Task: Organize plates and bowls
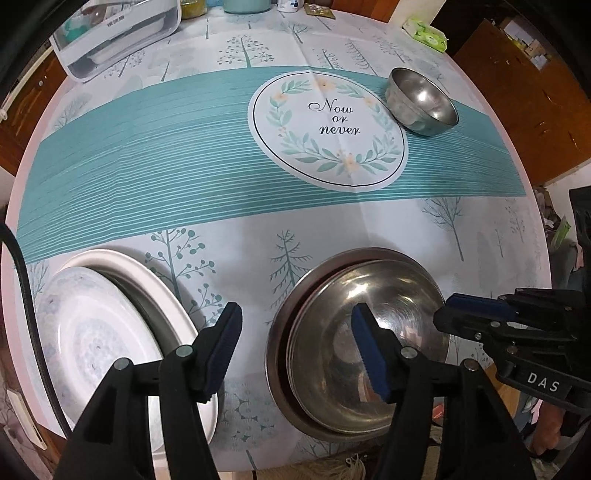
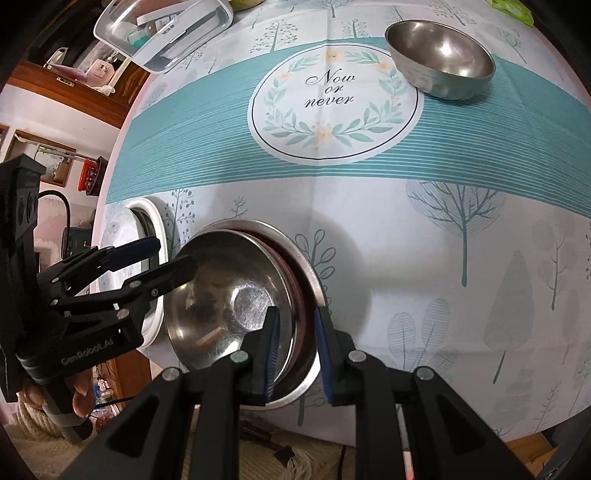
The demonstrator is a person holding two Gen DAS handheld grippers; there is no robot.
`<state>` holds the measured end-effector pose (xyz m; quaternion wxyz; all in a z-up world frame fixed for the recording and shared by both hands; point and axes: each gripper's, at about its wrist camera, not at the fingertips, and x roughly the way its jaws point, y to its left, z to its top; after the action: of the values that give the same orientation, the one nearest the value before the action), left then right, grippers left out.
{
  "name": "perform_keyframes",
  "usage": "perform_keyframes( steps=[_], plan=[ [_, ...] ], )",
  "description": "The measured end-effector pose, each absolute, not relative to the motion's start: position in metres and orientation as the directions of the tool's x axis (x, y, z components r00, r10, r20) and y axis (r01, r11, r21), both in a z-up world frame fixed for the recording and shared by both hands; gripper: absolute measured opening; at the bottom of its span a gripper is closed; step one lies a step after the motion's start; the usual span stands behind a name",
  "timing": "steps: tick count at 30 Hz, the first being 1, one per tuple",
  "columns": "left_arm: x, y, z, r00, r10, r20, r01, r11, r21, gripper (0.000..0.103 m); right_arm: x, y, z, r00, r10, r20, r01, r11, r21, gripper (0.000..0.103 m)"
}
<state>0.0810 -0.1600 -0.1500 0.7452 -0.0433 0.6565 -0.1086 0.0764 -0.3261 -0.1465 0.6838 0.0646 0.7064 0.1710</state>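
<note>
A stack of steel dishes [image 1: 388, 295] [image 2: 229, 280], a shallow bowl nested in wider plates, sits near the table's front edge. My left gripper [image 1: 295, 350] [image 2: 171, 256] is open and straddles the stack's left rim, one finger inside the bowl and one outside, pressing on nothing. My right gripper [image 2: 297, 350] [image 1: 447, 314] is shut on the stack's right rim. A patterned white plate [image 1: 92, 325] [image 2: 110, 229] lies in a larger white dish to the left of the stack. A small steel bowl [image 1: 424, 99] [image 2: 443, 59] stands alone at the far right.
A teal and white tablecloth [image 1: 184, 166] covers the round table. A clear plastic container [image 1: 118, 37] [image 2: 166, 33] sits at the back left and a green tissue pack [image 1: 424, 35] at the back right. Wooden furniture surrounds the table.
</note>
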Motion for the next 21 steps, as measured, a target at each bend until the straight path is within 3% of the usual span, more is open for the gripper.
perform_keyframes(
  steps=[21],
  plan=[
    [0.091, -0.174, -0.102, 0.220, -0.222, -0.950, 0.167, 0.968, -0.188, 0.065, 0.080, -0.341, -0.121, 0.013, 0.354, -0.935, -0.156, 0.925, 0.348, 0.020]
  ],
)
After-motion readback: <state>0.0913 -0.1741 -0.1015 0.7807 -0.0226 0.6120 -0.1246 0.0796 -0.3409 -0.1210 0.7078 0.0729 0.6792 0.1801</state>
